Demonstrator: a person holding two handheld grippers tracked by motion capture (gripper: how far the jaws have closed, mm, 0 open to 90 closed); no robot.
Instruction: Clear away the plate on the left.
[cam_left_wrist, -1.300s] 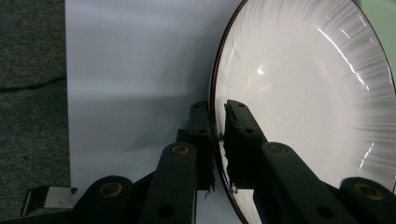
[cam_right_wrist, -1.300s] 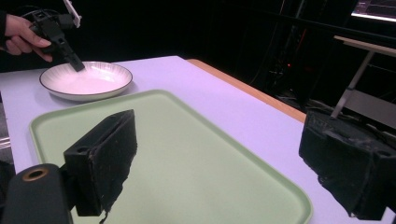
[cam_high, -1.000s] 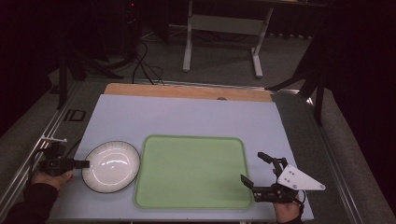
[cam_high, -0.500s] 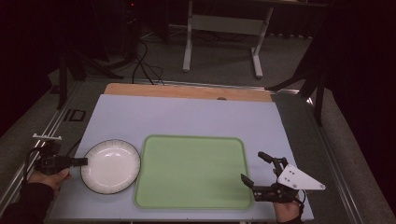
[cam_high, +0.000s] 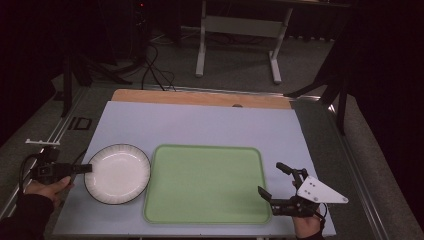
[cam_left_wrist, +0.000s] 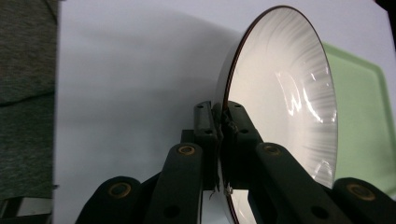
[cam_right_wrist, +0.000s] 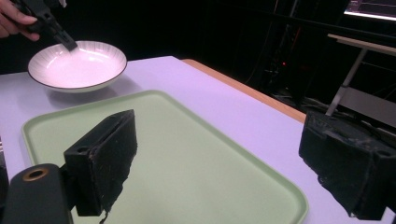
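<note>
1. The surface (cam_high: 200, 125) is carrying everything, covered by a pale lavender mat.
2. The green tray (cam_high: 207, 184) is lying flat in the middle of it, with nothing on it.
3. The white bowl (cam_high: 117, 173) is sitting just beside the tray's left edge, apparently not touching it. Going by this, the work looks barely begun: the grip on the bowl is made, but moving it anywhere, perhaps onto the tray, is yet to be done.
4. The left tool (cam_high: 85, 168) is pinching the bowl's left rim, jaws closed narrow on the thin edge, one inside and one outside, as the left gripper view is showing (cam_left_wrist: 219, 126).
5. The right tool (cam_high: 275, 181) is waiting wide and holding nothing at the tray's lower right corner, well apart from the bowl.
</note>
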